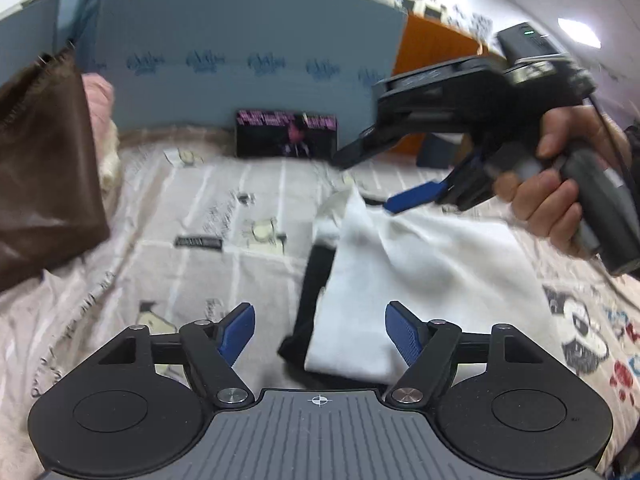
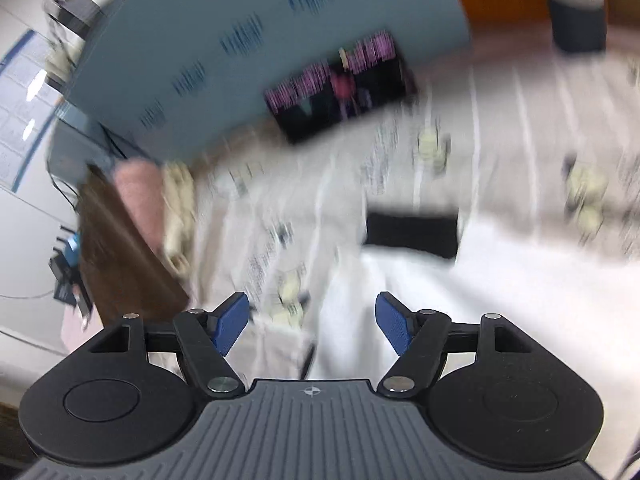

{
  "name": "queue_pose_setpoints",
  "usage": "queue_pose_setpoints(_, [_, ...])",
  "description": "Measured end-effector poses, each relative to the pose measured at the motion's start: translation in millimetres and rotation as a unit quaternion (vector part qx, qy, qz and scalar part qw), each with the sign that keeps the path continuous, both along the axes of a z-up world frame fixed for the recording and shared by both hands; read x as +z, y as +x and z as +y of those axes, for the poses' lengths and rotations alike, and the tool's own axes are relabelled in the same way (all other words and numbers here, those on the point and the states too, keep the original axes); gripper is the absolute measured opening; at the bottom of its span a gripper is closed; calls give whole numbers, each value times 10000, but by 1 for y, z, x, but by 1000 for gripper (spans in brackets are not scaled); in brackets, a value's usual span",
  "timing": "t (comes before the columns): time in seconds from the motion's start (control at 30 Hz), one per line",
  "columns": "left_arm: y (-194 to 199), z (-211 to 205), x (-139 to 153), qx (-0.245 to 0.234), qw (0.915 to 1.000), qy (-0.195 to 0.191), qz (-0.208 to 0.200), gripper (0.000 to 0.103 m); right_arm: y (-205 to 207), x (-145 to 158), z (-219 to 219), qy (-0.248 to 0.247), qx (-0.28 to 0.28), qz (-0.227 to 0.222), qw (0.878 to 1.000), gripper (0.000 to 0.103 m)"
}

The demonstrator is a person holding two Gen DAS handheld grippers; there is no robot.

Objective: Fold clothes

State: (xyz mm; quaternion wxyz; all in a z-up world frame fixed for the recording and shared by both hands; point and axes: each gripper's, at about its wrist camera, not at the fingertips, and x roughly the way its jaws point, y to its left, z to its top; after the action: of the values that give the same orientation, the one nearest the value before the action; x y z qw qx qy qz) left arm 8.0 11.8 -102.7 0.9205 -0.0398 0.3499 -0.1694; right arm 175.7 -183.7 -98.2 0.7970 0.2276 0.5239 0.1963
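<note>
White garment [image 1: 404, 272], soft cloth with a black panel along its left edge, lies on the printed beige bedsheet [image 1: 192, 208], right of centre in the left wrist view. Near edge of the garment sits between the blue pads of the left tongs [image 1: 320, 332]; its far corner rises to a peak just below the right tongs [image 1: 404, 196]. Bedsheet is the largest surface: pale, with white stripes and cartoon prints, wrinkled toward the near left. Sheet left of the garment is bare as far as the brown leather-like cushion [image 1: 44, 176], which stands at the left edge with pink fabric [image 1: 98, 96] behind it. Grey-blue partition panel [image 1: 240, 48] closes the far side; a black box with magenta print [image 1: 286, 134] leans at its foot.

Left tongs: pads well apart, nothing between them gripped. Right tongs, seen from the left wrist view, held in the person's right hand [image 1: 556, 196], hover above the garment's far corner; one blue pad visible. Right wrist view, heavily motion-blurred, shows its pads [image 2: 394, 326] apart and holding nothing, white cloth [image 2: 480, 300] below and to the right, a black patch [image 2: 412, 232] at the cloth's far edge.
</note>
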Motion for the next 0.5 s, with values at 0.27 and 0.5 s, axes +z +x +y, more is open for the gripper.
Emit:
queue_pose_setpoints(0.27, [0, 20, -3, -222, 9978, -460, 424, 79, -18, -3, -29, 633, -599, -177, 9960, 75])
queue_pose_setpoints(0.5, [12, 21, -18, 35, 9880, -1162, 1016, 79, -63, 34, -100, 598, -1495, -956, 9823, 76])
